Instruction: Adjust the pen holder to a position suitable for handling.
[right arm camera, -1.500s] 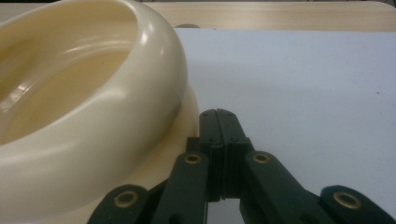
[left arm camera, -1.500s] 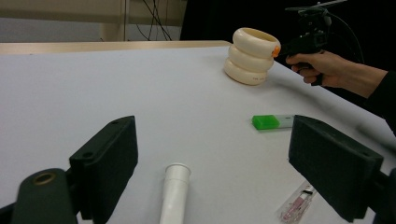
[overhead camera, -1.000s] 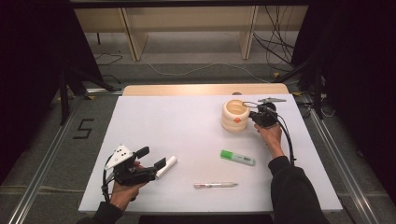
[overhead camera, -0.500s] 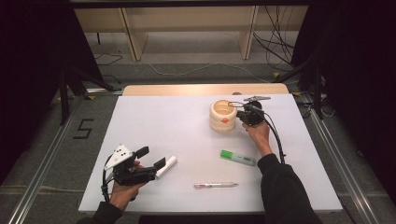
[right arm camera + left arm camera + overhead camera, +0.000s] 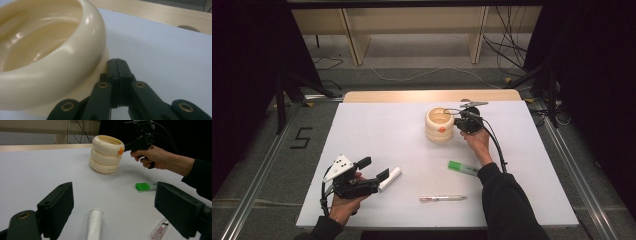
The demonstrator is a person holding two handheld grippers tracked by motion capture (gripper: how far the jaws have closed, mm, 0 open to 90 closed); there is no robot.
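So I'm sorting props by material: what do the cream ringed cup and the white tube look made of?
The cream three-ringed cup looks like glossy moulded plastic or glazed ceramic; its rim carries sharp highlights in the right gripper view. The white tube looks like matt plastic or rolled card, with a dull even surface and an open flared end.

Cream ringed cup (image 5: pixel 50 62) at left, rim bulging, hollow inside visible. Right gripper (image 5: pixel 117 65) jaws pressed together, tips just beside cup wall. White table (image 5: pixel 162 50) behind, wooden edge (image 5: pixel 155 12) beyond.
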